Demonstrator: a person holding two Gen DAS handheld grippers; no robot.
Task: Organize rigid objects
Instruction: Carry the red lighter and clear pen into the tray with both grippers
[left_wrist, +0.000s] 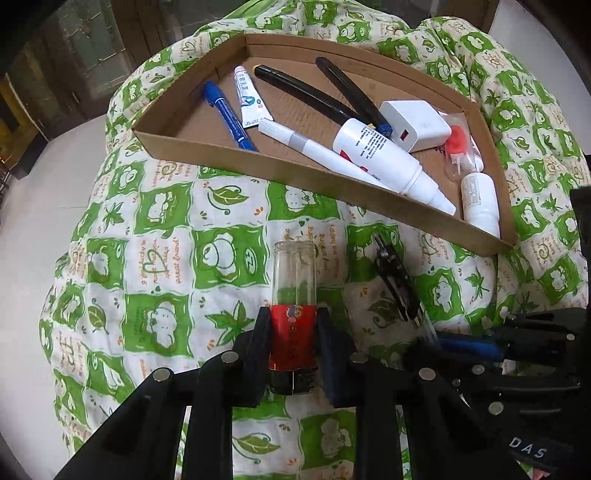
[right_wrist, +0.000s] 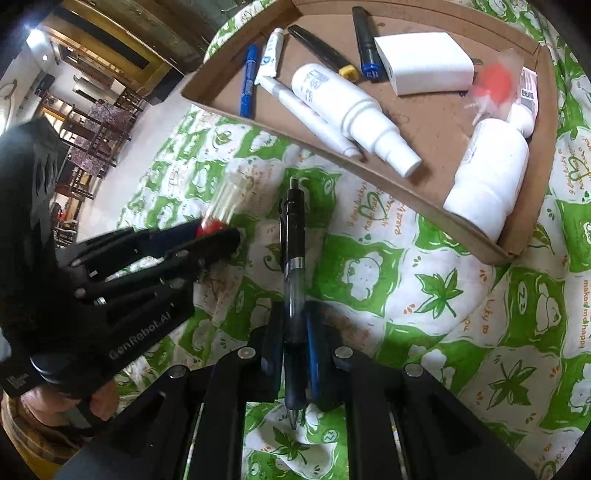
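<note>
My left gripper (left_wrist: 293, 319) is shut on a clear glass vial (left_wrist: 294, 284) with a red label, held above the quilt in front of the cardboard tray (left_wrist: 236, 157). It also shows in the right wrist view (right_wrist: 218, 229). My right gripper (right_wrist: 293, 317) is shut on a black pen (right_wrist: 293, 258), clip end pointing toward the tray (right_wrist: 406, 199); the pen shows in the left wrist view (left_wrist: 397, 282). The tray holds a blue marker (left_wrist: 229, 114), two black pens, white bottles (left_wrist: 384, 155), a white charger (left_wrist: 415, 123) and a small tube.
A green and white patterned quilt (left_wrist: 166, 221) covers the surface under the tray. A pale floor (left_wrist: 37, 192) lies to the left. Chairs and furniture (right_wrist: 92, 122) stand beyond the bed in the right wrist view.
</note>
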